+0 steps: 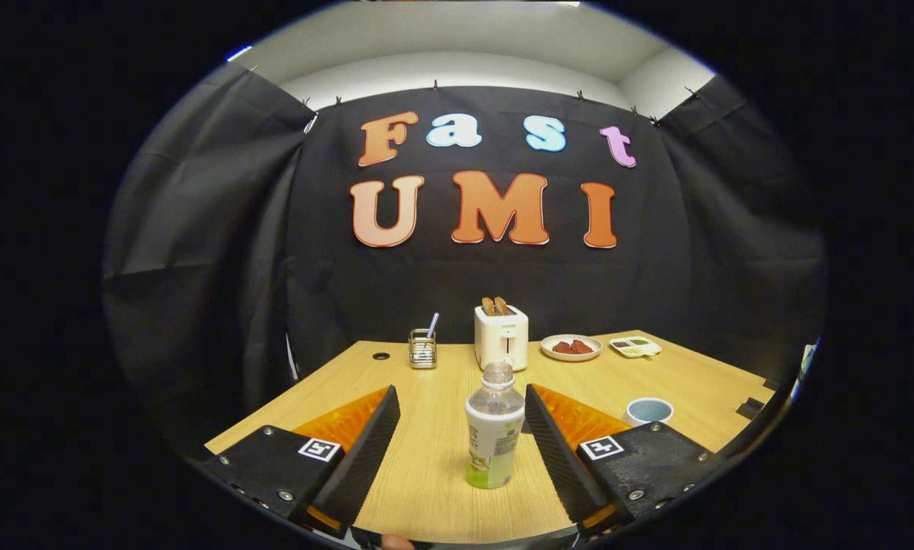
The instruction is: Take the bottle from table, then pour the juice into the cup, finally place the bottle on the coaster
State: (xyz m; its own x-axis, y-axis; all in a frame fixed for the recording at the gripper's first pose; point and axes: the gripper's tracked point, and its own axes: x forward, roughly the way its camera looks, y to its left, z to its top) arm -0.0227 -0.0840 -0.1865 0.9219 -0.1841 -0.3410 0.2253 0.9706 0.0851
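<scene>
A clear plastic bottle (494, 429) with a white and green label and a little green juice at its bottom stands upright on the wooden table (434, 451). It has no cap on. It stands between my two fingers, nearer the right finger (556, 451), with a wide gap to the left finger (365, 451). My gripper (461, 401) is open and neither finger touches the bottle. A pale blue cup (649, 410) sits on the table just beyond the right finger. I cannot pick out a coaster.
At the table's back stand a white toaster (501, 336) with two slices of toast, a wire holder (422, 347) with a utensil, a plate of food (571, 347) and a small divided dish (635, 347). Black cloth walls close the booth.
</scene>
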